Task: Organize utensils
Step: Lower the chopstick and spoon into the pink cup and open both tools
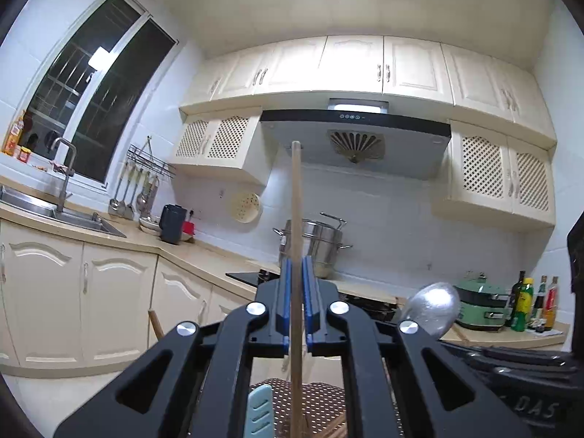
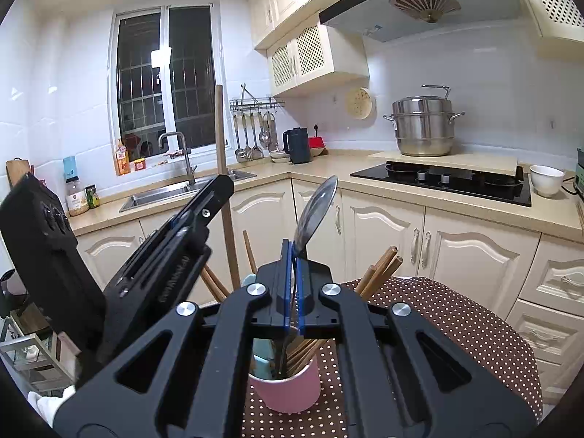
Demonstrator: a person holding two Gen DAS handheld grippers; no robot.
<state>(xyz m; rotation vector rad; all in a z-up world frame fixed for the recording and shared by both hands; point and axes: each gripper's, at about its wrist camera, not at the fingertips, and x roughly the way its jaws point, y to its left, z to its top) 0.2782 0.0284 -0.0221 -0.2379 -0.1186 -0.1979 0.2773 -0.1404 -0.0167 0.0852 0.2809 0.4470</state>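
Note:
My left gripper (image 1: 297,266) is shut on a long wooden stick (image 1: 295,219) that stands upright between its blue pads; it also shows in the right wrist view (image 2: 222,168). My right gripper (image 2: 292,252) is shut on the handle of a metal spoon (image 2: 315,208), bowl up; the spoon's bowl shows in the left wrist view (image 1: 432,308). Below it stands a pink cup (image 2: 288,390) holding several wooden chopsticks (image 2: 379,268) and a light blue utensil (image 2: 261,354). The left gripper body (image 2: 171,252) is just left of the cup.
The cup stands on a brown polka-dot cloth (image 2: 456,325). Behind are the counter with a sink (image 2: 175,191), a black hob (image 2: 445,180), a steel steamer pot (image 2: 423,127), a white bowl (image 2: 545,179) and hanging ladles (image 2: 252,135). Bottles (image 1: 529,303) and a green cooker (image 1: 480,304) stand at right.

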